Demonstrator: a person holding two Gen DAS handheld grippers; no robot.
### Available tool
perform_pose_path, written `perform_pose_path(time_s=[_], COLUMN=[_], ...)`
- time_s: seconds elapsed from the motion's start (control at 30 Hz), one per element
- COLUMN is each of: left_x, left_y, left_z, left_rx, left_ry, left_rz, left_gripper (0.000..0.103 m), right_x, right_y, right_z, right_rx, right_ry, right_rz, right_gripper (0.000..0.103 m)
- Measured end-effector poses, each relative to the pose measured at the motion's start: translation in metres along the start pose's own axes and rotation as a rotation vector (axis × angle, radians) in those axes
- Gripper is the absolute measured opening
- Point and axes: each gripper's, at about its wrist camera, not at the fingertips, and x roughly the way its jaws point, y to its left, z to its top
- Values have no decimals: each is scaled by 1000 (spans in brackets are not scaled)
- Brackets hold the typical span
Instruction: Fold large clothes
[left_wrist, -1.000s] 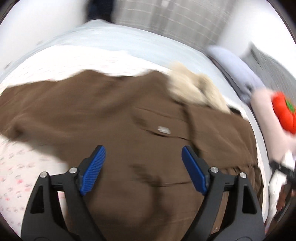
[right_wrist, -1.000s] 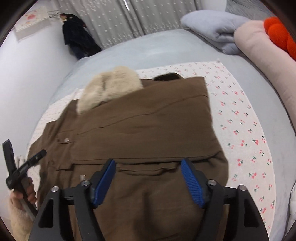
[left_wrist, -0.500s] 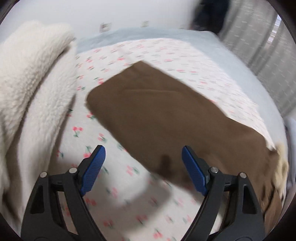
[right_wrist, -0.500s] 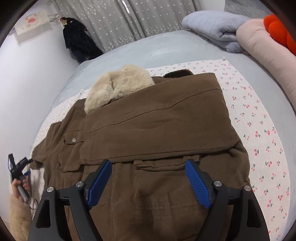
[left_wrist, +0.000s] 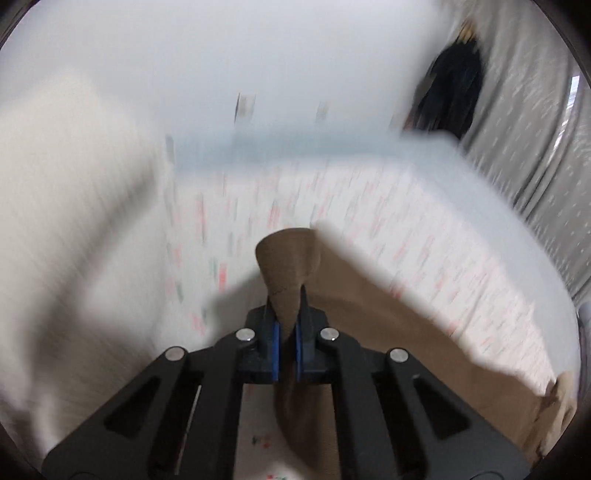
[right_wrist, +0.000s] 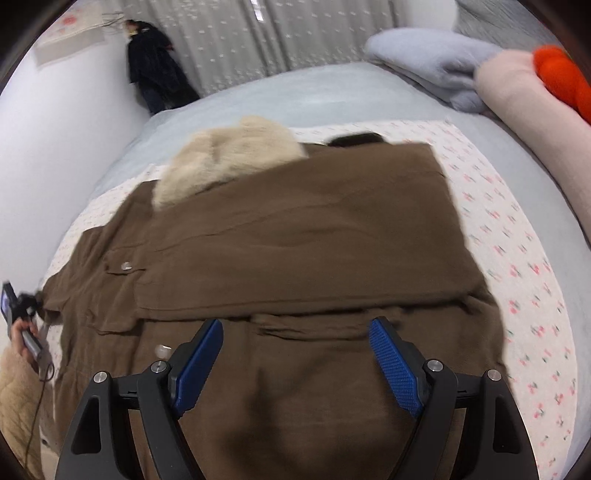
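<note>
The left gripper (left_wrist: 286, 321) is clamped on what looks, through the blur, like the sleeve end (left_wrist: 286, 258) of the brown coat (right_wrist: 314, 236). The right gripper (right_wrist: 295, 365) hovers spread wide above the coat, which lies on the cherry-print sheet (right_wrist: 517, 258).

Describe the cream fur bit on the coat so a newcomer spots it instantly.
Start at the bed's cherry-print sheet, where the brown coat lies spread out. At the coat's far end, toward the curtains, sits the fur collar. It is the only pale, fluffy patch on otherwise smooth brown cloth.
</note>
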Motion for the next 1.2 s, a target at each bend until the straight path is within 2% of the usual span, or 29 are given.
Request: perform_pose_path(time_s=[0.03,0.1,0.17,0.27,0.3,0.37,0.4,0.43,0.47,0.5,0.57,0.63,0.67,0.7,0.73,0.77,0.8,0.87,0.9,0.93,1.0,1.07,1.1,1.13,1.2], left_x=[-20,-36,-39,-24,-18,9,23,37,52,64,77,78,77,75,72,71,73,72,72,72,79,81,81,81,78], left_y=[-1,4,1,-6,-4,2,7,15,24,34,46,49,49,48,47,47,46,43,44,47,52,54,54,54,55], left_z=[13,31,44,40,36,23,18,13,9,7,7,8,8,4,1,-3,-7,-14,-12,-9,-4,-6,-6,-5,-5], left_rx=[-4,-37,-12,61,68,80,73,57,31,0,-33,-44,-47,-49,-55,-59,-55,-41,-51,-73,-92,-90,-90,-94,-102], left_ry=[-89,-139,-146,-133,-119,-26,30,92,154,201,244,231,217,205,182,145,127,94,92,98,115,114,115,113,97], left_rz=[-18,-79,-113,-60,-38,30,59,71,74,64,11,-27,-39,-44,-49,-49,-41,-31,-42,-68,-119,-145,-157,-171,-184], left_gripper=[7,7,7,8,9,11,13,15,26,44,56,56,56,56,56,54,49,46,42,31,25,22,20,18,15], right_x=[2,10,23,58,70,99,115,125,136,143,150,152,155,160,164,170,177,199,208,218,233,257,268,276,275], right_y=[11,47,91,164,186,232,253,266,280,291,313,332,340,351,359,369,381,402,410,420,431,444,449,453,463], right_z=[2,10,19,35,39,47,51,55,59,62,70,77,81,87,92,100,109,128,135,141,141,132,123,114,94], right_rx=[-17,-76,-145,-204,-228,-282,-295,-301,-309,-321,-374,-457,-497,-544,-572,-603,-627,-642,-635,-635,-638,-640,-650,-672,-761], right_ry=[-1,-9,-17,-25,-34,-37,-24,-13,-5,-7,-36,-71,-82,-87,-90,-94,-74,28,67,106,171,248,287,312,201], right_rz=[17,66,131,233,261,317,335,346,356,359,358,374,374,381,390,397,401,415,415,426,470,474,469,449,379], right_gripper=[84,84,84,84,80,61,46,40,38,37,37,39,43,63,73,73,73,73,73,73,72,64,38,7,4])
